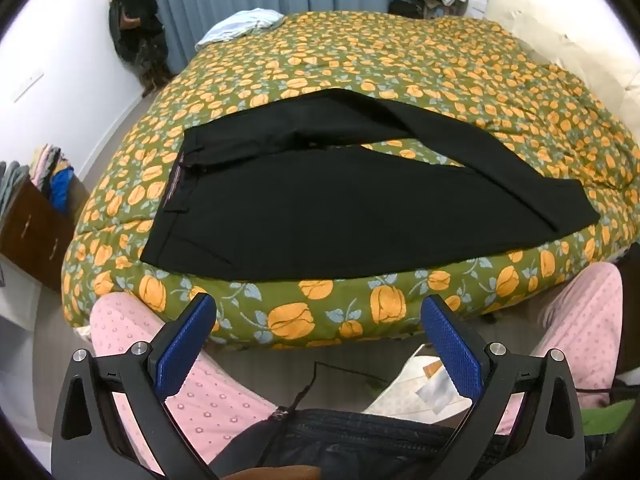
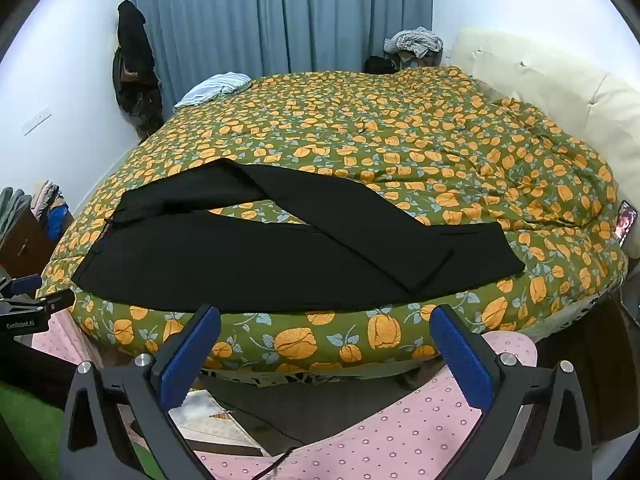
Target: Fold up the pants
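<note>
Black pants (image 1: 328,208) lie spread along the near edge of the bed, waistband to the left, legs running right. The far leg crosses diagonally over the near leg toward the hems. They also show in the right wrist view (image 2: 280,256). My left gripper (image 1: 320,316) is open and empty, held back from the bed edge above my knees. My right gripper (image 2: 326,328) is open and empty, also short of the bed edge. The left gripper's body (image 2: 24,304) shows at the left rim of the right wrist view.
The bed has a green quilt with orange flowers (image 2: 420,136). A light blue striped cloth (image 2: 216,84) lies at its far left corner. A cream headboard (image 2: 560,80) runs along the right. A phone (image 2: 625,222) lies at the right edge. A wooden drawer unit with clothes (image 1: 36,216) stands left.
</note>
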Demonstrator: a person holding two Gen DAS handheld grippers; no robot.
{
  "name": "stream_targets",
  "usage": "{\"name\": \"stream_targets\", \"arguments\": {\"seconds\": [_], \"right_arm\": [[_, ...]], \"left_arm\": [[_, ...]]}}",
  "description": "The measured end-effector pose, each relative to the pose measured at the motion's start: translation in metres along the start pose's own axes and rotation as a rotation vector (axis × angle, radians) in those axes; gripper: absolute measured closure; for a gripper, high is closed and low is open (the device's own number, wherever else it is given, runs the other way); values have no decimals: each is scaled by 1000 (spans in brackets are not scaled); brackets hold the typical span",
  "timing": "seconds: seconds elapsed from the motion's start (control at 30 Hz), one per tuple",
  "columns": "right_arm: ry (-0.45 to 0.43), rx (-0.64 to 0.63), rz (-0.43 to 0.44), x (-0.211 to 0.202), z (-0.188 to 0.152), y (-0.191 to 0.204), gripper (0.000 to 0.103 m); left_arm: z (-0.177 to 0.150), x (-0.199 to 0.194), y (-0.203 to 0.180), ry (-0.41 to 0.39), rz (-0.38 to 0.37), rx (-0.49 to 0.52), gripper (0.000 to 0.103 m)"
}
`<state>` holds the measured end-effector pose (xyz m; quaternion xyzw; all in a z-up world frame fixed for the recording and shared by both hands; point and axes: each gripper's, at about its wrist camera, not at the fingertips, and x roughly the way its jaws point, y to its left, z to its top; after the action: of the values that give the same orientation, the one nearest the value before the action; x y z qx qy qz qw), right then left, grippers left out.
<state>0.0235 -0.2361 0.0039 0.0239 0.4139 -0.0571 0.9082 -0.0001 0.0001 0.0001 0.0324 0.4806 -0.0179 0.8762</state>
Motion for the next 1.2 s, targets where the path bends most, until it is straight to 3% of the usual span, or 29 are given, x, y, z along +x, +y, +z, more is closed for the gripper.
{"name": "stream_targets", "arguments": {"seconds": [1.2], "right_arm": [[12, -8, 5, 7, -1, 3, 0]], "left_arm": [[2, 3, 0, 11, 19, -1, 1]]}}
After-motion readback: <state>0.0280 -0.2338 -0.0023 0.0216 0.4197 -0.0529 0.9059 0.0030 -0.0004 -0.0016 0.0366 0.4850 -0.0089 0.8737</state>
